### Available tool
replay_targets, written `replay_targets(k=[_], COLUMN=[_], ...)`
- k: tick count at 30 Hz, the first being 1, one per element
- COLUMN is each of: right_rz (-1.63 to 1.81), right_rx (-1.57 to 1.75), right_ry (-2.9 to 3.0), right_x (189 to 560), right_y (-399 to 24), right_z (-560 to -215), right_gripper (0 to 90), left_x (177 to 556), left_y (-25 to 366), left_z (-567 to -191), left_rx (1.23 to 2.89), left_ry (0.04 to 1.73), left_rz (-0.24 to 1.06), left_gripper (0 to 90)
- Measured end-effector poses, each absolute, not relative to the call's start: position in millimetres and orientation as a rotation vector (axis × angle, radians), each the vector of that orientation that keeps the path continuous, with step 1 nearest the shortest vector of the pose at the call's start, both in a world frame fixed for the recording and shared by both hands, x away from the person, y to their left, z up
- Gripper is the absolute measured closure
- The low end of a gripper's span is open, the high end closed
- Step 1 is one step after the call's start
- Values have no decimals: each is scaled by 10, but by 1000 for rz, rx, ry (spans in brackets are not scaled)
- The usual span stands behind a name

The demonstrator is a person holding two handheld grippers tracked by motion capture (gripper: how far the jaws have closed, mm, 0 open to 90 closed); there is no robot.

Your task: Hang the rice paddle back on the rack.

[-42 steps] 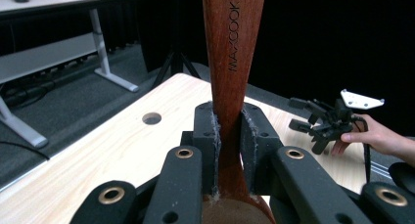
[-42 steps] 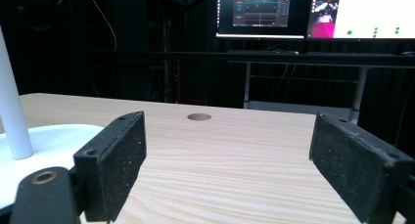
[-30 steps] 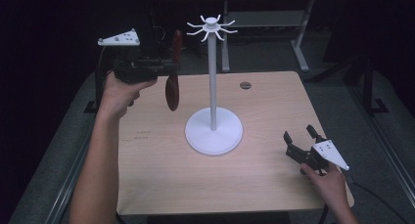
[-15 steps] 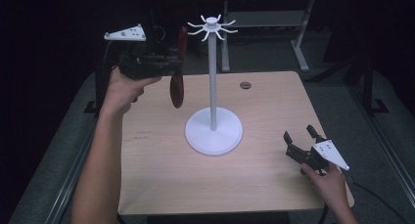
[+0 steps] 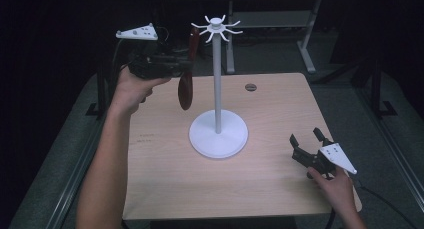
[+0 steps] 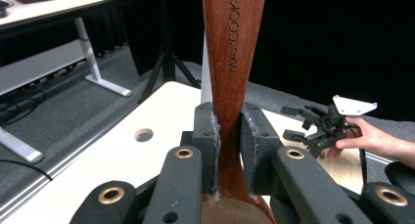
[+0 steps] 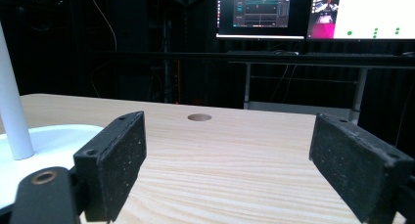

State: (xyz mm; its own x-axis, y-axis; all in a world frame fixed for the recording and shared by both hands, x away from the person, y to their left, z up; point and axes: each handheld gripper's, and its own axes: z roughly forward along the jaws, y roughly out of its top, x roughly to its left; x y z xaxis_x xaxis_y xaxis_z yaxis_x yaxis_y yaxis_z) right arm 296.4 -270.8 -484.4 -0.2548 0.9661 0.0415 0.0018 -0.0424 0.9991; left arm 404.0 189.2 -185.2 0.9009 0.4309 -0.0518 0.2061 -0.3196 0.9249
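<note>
Jaws: left gripper (image 5: 186,64) clamped on spoon (image 5: 186,86) handle beside stand (image 5: 218,89); right gripper (image 5: 306,140) wide apart, low over table (image 5: 280,109).

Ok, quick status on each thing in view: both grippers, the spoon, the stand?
Left gripper: raised, jaws shut on the wooden spoon's handle.
Wooden spoon: held off the table, bowl hanging down, beside the pole.
Right gripper: low at the table's near right, jaws open, empty.
White hook stand: upright, hooks bare.
</note>
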Motion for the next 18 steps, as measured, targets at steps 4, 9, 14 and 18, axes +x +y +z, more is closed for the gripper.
replay_targets(k=[4, 9, 14, 18], right_rz=[1432, 1431, 1436, 1438], right_rx=[1105, 1104, 1106, 1106], right_ry=[1373, 1373, 1374, 1376], right_x=[2964, 2964, 2965, 2965], right_y=[-2709, -2709, -2712, -2712], right_z=[-4844, -4844, -4844, -4844], right_gripper=[131, 131, 131, 131], left_x=[4057, 4052, 4036, 4007], left_y=[1872, 1884, 1922, 1958], left_z=[-1867, -1857, -1838, -1834], left_rx=[1909, 1902, 1897, 1914], left_ry=[475, 471, 480, 487], left_rz=[237, 247, 264, 272], left_gripper=[783, 758, 725, 697])
